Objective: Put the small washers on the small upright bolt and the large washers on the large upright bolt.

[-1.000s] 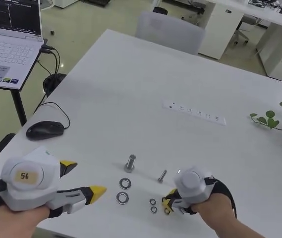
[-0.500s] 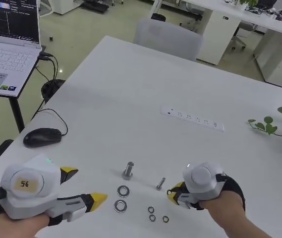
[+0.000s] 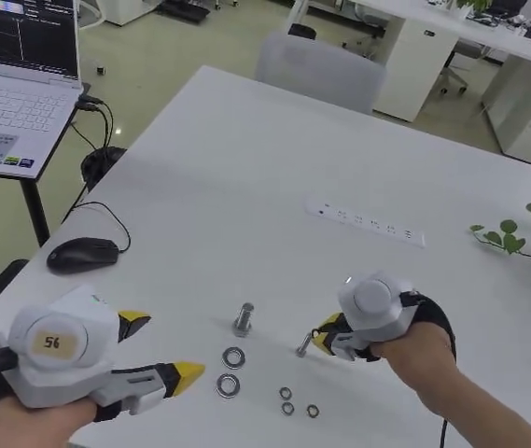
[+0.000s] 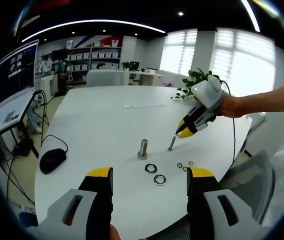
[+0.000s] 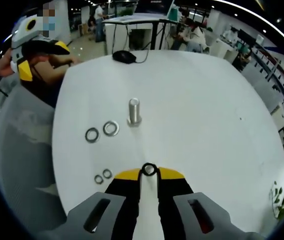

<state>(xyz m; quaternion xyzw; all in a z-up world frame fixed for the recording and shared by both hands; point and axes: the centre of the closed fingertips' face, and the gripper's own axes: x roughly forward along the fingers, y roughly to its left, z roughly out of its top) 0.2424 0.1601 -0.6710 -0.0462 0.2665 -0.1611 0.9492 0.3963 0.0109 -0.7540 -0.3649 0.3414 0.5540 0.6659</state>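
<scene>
Two grippers are over the white counter (image 3: 246,187). Farthest left, the left gripper (image 3: 161,347) hovers low with its jaws spread wide and nothing between them. Next comes the large bolt (image 3: 244,319), standing on its head and bare of washers. The two large washers (image 3: 234,357) lie flat just in front of it, close together. Further right, three small washers (image 3: 286,394) lie in a loose cluster near the counter's front edge. Behind them stands the small bolt (image 3: 302,347), thin and upright. The right gripper (image 3: 319,336) has its tips right at the top of that bolt. Its own view shows the jaws clenched on one small washer (image 5: 149,170), pinched by the rim.

The risk lies in the alignment. The small bolt seems to stand free on its head, so a tip brushing it sideways could topple it. The washer's hole is small. If it comes down tilted or off-centre it will likely catch on the thread end, and a release then would send it rolling among the loose ones. An edge pinch is also weak, so the ring could twist.
</scene>
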